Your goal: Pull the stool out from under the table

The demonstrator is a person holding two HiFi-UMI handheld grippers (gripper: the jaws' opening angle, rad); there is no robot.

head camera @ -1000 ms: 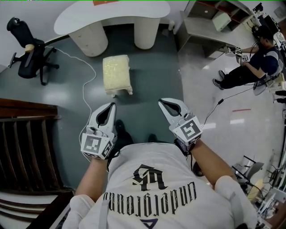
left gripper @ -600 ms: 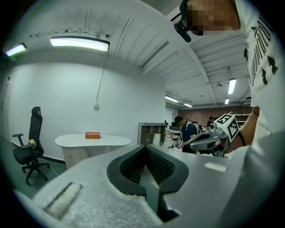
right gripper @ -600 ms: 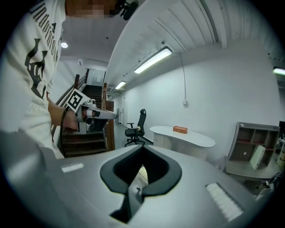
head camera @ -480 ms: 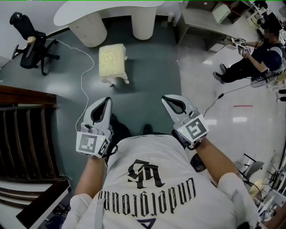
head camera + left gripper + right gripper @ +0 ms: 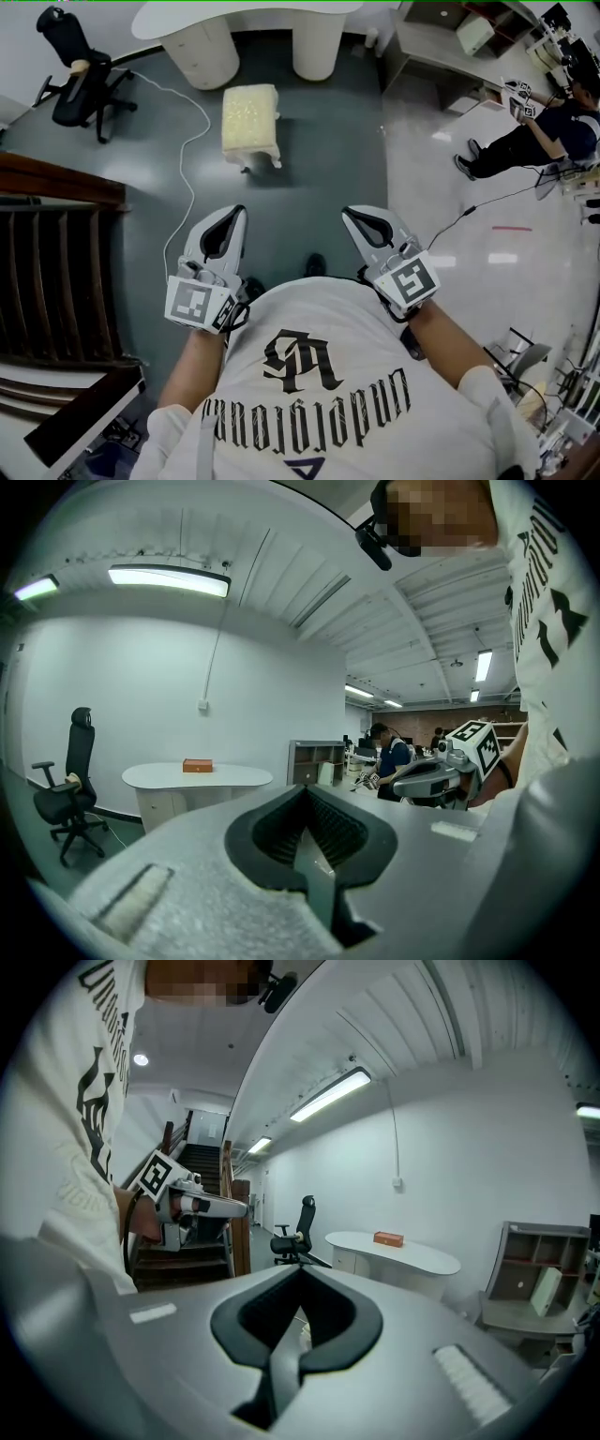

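Stool (image 5: 251, 127), cream and padded, is seen standing on the dark floor (image 5: 323, 159), just on the near side of the white table (image 5: 253, 15) and clear of its two legs. Nearer still, the left tool (image 5: 236, 213) and right tool (image 5: 351, 215) are held side by side and well apart. Each has its jaws closed together, with nothing gripped. A black office chair (image 5: 80, 70) is seen at the far left.
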